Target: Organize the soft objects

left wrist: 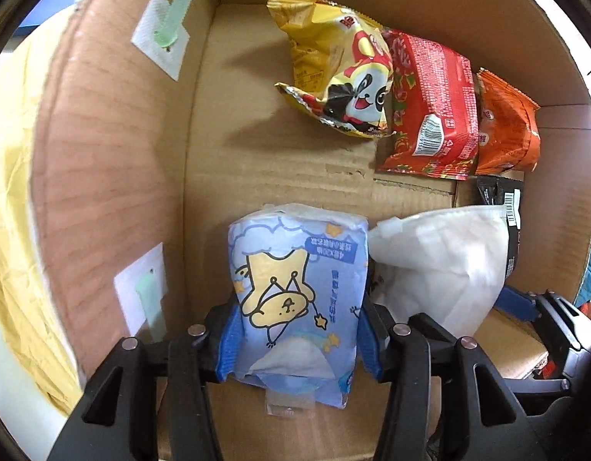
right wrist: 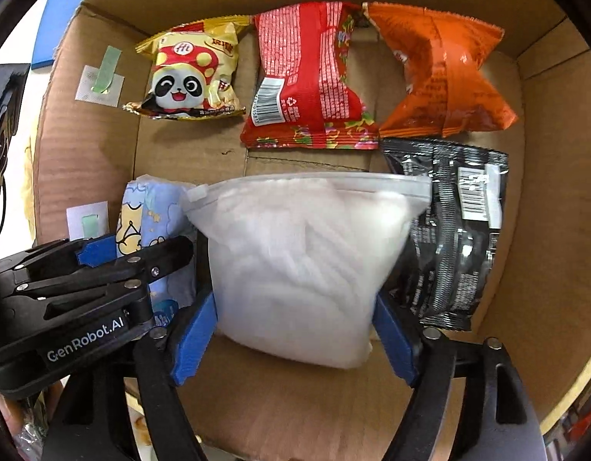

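Note:
My left gripper [left wrist: 297, 330] is shut on a blue tissue pack with a cartoon bear [left wrist: 295, 292], held low inside a cardboard box [left wrist: 257, 161] near its left wall. My right gripper [right wrist: 295, 330] is shut on a white zip bag of soft white stuff [right wrist: 303, 261], held beside the tissue pack [right wrist: 149, 215]. The white bag also shows in the left wrist view [left wrist: 441, 261], and the left gripper shows in the right wrist view [right wrist: 103, 257].
Along the box's far wall lie a yellow panda snack bag [right wrist: 191, 73], a red snack bag [right wrist: 307, 77] and an orange snack bag [right wrist: 441, 73]. A black packet [right wrist: 453, 230] lies at the right under the white bag's edge. Taped tags [left wrist: 163, 27] stick to the left wall.

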A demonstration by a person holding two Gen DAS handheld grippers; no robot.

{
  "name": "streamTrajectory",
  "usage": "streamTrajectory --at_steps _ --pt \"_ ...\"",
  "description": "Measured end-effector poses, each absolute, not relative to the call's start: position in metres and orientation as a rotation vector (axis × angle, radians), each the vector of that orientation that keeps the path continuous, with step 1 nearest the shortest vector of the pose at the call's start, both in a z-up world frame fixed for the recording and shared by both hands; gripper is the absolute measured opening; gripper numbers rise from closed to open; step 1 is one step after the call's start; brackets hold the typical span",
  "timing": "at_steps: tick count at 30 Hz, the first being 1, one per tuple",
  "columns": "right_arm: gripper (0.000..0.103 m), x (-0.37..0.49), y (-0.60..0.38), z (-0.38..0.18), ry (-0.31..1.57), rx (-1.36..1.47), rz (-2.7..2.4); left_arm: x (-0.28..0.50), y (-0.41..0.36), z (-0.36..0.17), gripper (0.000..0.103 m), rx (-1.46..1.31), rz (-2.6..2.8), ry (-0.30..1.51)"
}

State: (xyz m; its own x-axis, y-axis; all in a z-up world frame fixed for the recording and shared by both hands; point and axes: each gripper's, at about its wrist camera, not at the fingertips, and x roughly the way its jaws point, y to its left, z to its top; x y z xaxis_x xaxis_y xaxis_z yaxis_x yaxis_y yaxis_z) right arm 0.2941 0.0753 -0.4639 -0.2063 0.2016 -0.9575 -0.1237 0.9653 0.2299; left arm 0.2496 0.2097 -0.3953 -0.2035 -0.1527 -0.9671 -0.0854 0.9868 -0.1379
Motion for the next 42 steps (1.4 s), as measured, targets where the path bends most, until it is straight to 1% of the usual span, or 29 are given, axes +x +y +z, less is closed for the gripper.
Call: streamTrajectory --at_steps 2,4,6,7,10,11,12,13,16,22,24,29,37,42 --pt "0.086 0.294 0.075 -0.458 1.74 0.03 0.289 0.248 0.203 -0.394 0.049 -0.182 -0.053 1.769" --pt "0.089 0.293 0.073 -0.451 1.73 0.014 0.284 0.244 0.199 -0.39 0.056 -0.184 -0.049 1.758" --pt "0.093 0.293 0.07 -0.446 1.715 -0.001 0.273 0.243 0.2 -0.379 0.059 -0.186 -0.05 1.742" --pt "0.096 0.29 0.071 -0.437 1.708 -0.009 0.262 0.241 0.197 -0.376 0.062 -0.193 -0.052 1.735" --pt "0.099 0.295 0.061 -0.429 1.693 -0.013 0.24 0.238 0.191 -0.367 0.063 -0.198 -0.052 1.71" --pt "0.102 0.295 0.058 -0.428 1.691 -0.015 0.232 0.238 0.189 -0.364 0.064 -0.199 -0.052 1.701" --pt "0.103 0.295 0.055 -0.424 1.686 -0.017 0.224 0.237 0.187 -0.36 0.069 -0.194 -0.048 1.692" --pt "0.103 0.294 0.05 -0.423 1.682 -0.016 0.216 0.236 0.186 -0.357 0.079 -0.187 -0.043 1.682" --pt "0.103 0.297 0.042 -0.42 1.676 -0.008 0.2 0.234 0.183 -0.35 0.093 -0.167 -0.031 1.65" --pt "0.103 0.296 0.026 -0.413 1.656 0.001 0.174 0.232 0.186 -0.334 0.094 -0.14 -0.005 1.617" --pt "0.103 0.296 0.023 -0.409 1.646 0.001 0.17 0.232 0.177 -0.331 0.094 -0.138 0.003 1.604" --pt "0.103 0.279 0.016 -0.383 1.612 0.002 0.169 0.226 0.184 -0.306 0.094 -0.14 0.0 1.548" --pt "0.103 0.243 -0.003 -0.314 1.495 0.012 0.168 0.191 0.184 -0.224 0.094 -0.104 0.001 1.382" --pt "0.103 0.21 -0.019 -0.254 1.393 0.029 0.177 0.16 0.183 -0.173 0.094 -0.097 0.002 1.284"
